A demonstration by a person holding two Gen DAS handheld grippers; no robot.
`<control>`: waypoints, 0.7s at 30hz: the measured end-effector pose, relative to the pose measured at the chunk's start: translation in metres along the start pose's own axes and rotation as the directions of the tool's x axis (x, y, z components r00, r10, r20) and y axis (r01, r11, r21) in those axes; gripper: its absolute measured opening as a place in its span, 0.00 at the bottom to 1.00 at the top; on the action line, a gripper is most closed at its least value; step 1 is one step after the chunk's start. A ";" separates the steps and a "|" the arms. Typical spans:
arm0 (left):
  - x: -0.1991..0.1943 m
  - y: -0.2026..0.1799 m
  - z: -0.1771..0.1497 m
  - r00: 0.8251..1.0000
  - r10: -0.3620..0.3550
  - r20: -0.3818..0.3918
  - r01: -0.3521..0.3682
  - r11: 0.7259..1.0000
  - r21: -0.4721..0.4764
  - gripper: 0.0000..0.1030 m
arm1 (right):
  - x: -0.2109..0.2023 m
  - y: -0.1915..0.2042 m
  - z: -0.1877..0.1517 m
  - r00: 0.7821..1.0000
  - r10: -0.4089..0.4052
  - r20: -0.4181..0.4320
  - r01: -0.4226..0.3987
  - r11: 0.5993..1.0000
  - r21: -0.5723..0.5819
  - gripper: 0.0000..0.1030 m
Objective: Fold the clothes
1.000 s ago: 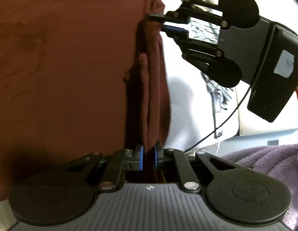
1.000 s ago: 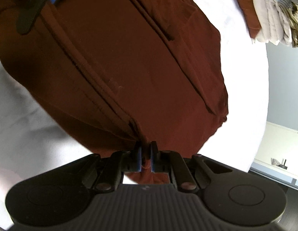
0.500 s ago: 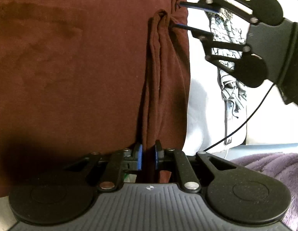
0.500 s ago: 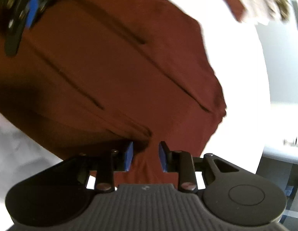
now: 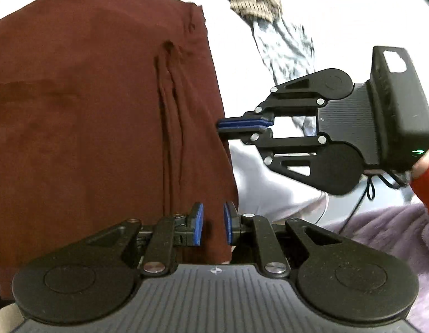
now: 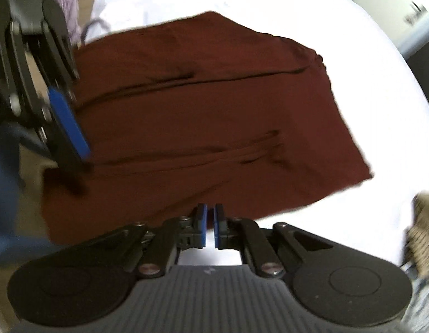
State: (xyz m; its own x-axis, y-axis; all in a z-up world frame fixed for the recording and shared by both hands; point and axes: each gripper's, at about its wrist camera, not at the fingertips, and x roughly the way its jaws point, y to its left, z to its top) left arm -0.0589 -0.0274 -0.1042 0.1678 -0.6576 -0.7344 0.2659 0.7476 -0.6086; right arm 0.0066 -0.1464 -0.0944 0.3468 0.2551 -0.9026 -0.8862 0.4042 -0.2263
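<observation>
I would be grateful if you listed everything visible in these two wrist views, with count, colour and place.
garment: one, dark maroon, lying flat on the sheet with a few lengthwise creases, no gripper holding it
sheet: one, white, under the garment
knitted item: one, beige-grey, on the sheet beyond the garment
patterned cloth: one, pale blue-grey, beside the knitted item
fleece fabric: one, purple, at the near right in the left wrist view
cable: one, black, trailing from the right gripper
left gripper: one, black with blue pads, jaws slightly apart over the garment's near edge, not pinching it
right gripper: one, black with blue pads, shut on nothing, off the garment's edge
sleeve: one, red, behind the right gripper
</observation>
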 end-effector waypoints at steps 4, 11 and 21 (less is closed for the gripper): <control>0.015 0.005 -0.009 0.996 0.052 -0.079 -0.050 0.999 0.017 0.13 | 0.005 0.031 -0.007 0.998 0.009 0.063 -0.014 0.996 0.086 0.06; 0.012 0.009 -0.024 0.982 0.141 -0.121 -0.138 0.990 0.036 0.12 | 0.001 0.052 -0.009 0.995 -0.011 0.098 -0.004 0.988 0.153 0.06; 0.006 -0.052 -0.021 0.974 0.194 0.115 -0.221 0.925 0.310 0.23 | -0.032 0.068 -0.044 0.997 -0.070 -0.019 0.071 0.901 0.428 0.27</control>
State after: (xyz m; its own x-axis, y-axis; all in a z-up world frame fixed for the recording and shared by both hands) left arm -0.0916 -0.0684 -0.0834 0.3241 -0.5059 -0.7994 0.5033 0.8077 -0.3071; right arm -0.0780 -0.1657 -0.0969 0.4017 0.2095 -0.8915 -0.6422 0.7584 -0.1112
